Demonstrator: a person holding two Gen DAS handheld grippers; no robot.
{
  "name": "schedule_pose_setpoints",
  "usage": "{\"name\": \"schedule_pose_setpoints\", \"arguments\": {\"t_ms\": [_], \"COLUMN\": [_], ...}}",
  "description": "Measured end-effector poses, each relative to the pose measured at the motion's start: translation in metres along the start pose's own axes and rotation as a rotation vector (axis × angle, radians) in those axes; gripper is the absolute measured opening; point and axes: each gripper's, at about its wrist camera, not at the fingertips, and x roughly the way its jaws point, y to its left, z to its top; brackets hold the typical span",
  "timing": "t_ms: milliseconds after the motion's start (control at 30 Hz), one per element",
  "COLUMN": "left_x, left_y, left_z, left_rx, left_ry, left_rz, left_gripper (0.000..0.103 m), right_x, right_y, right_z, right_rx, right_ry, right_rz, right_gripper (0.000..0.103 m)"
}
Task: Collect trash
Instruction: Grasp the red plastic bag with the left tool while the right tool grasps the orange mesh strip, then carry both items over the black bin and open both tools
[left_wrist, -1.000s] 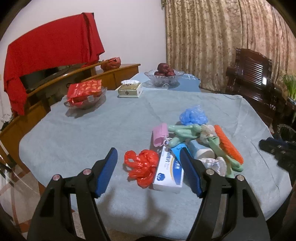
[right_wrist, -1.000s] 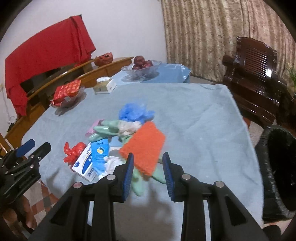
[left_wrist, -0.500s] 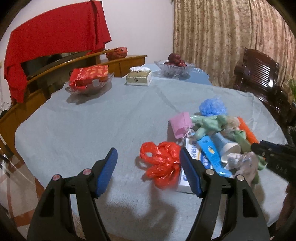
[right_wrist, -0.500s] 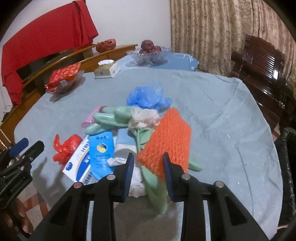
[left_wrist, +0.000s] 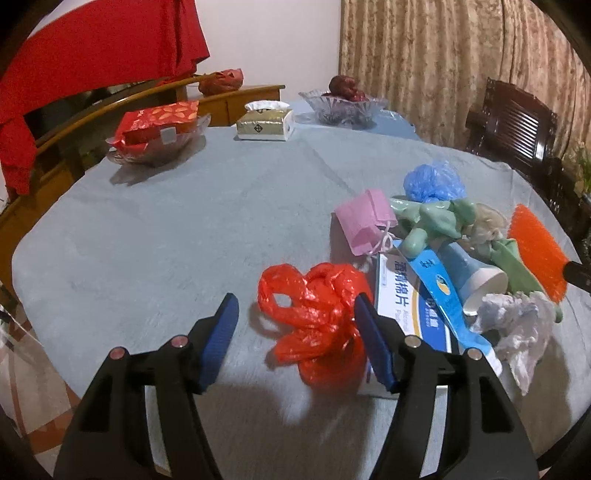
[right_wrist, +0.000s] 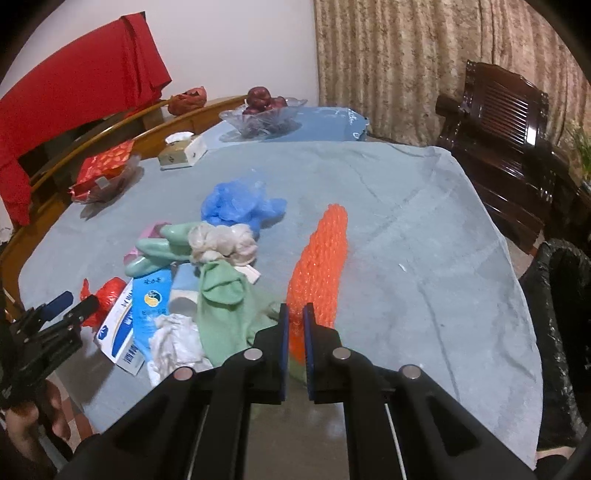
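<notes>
Trash lies heaped on the counter (left_wrist: 155, 229); our right gripper (right_wrist: 294, 341) closes its fingers on the orange mesh (right_wrist: 319, 266) edge to lift it toward the bin (right_wrist: 561, 332). Our left gripper (left_wrist: 295, 325), fingers wide but narrowing, straddles the red bag (left_wrist: 314, 310).

A home dining room — cloth-covered table (left_wrist: 184, 229), fruit bowl (left_wrist: 341, 105), carved wooden chair (right_wrist: 506, 122), patterned curtains (left_wrist: 424, 55).
</notes>
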Motion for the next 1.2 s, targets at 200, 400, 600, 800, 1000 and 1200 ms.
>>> {"name": "schedule_pose_setpoints", "arguments": {"t_ms": [200, 400, 600, 800, 1000, 1200], "left_x": [0.017, -0.03, -0.081, -0.114, -0.141, -0.158], "left_y": [-0.007, -0.017, -0.03, -0.065, -0.115, -0.181], "left_z": [0.001, 0.008, 0.022, 0.032, 0.038, 0.039], "left_rx": [0.027, 0.034, 0.027, 0.048, 0.083, 0.158], "left_ry": [0.075, -0.027, -0.103, -0.138, -0.174, -0.198], "left_rz": [-0.066, -0.01, -0.008, -0.042, -0.109, -0.196], "left_gripper": [0.023, 0.019, 0.019, 0.019, 0.019, 0.019], "right_x": [-0.009, -0.027, -0.055, -0.089, -0.121, -0.151], "right_y": [-0.004, -0.01, -0.014, -0.032, -0.063, -0.106], "right_z": [0.001, 0.006, 0.013, 0.018, 0.016, 0.005], "right_rx": [0.002, 0.009, 0.003, 0.026, 0.066, 0.128], "right_ry": [-0.007, -0.037, -0.09, -0.141, -0.18, -0.214], "right_rz": [0.004, 0.004, 0.005, -0.004, -0.041, -0.093], "right_gripper": [0.008, 0.008, 0.008, 0.008, 0.008, 0.008]}}
